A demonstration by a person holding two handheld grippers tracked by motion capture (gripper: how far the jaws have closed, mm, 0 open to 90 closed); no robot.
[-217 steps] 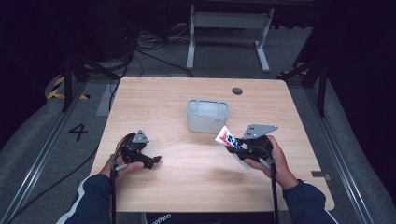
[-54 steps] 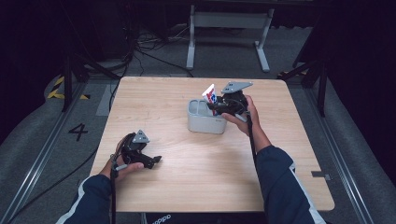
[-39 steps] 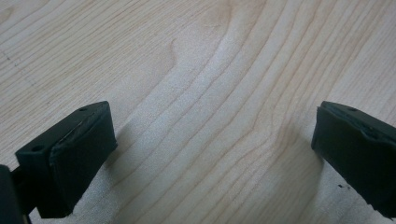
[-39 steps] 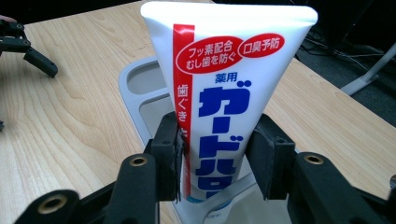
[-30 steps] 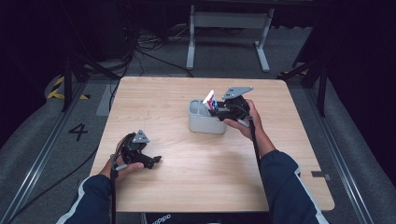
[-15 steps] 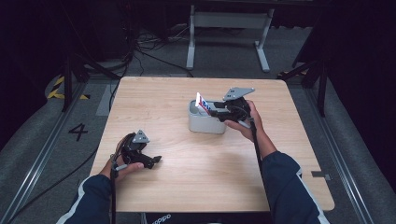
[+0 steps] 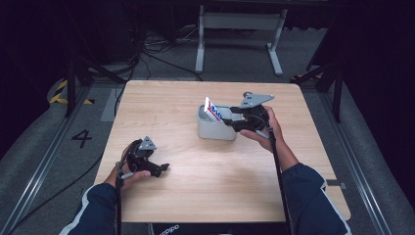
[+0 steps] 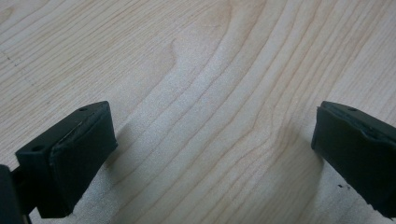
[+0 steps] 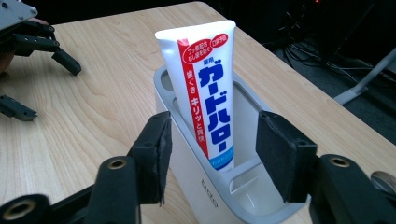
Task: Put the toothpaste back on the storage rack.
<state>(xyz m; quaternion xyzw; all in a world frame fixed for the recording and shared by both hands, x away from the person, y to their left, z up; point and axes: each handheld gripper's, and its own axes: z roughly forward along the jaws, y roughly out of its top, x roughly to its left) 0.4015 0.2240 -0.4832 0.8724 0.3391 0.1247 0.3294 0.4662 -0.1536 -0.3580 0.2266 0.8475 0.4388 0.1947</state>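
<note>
A white toothpaste tube (image 9: 205, 88) with red and blue print stands upright in a grey holder (image 9: 196, 186) near the middle of the table; from above the tube (image 7: 211, 109) pokes out of the holder (image 7: 215, 129). My right gripper (image 9: 212, 154) is open just behind the tube, a jaw on each side, touching nothing; the high view has it (image 7: 230, 120) over the holder's right end. My left gripper (image 8: 210, 144) is open over bare wood, low at the table's front left (image 7: 159, 169).
The wooden table (image 7: 195, 196) has free room around the holder. A small round fitting (image 9: 383, 179) sits in the tabletop beside the holder. A metal stand (image 7: 240, 29) and cables lie on the floor beyond the far edge.
My right gripper carried the toothpaste tube from the table's right side to the holder, set it in upright and opened. The left gripper stayed still.
</note>
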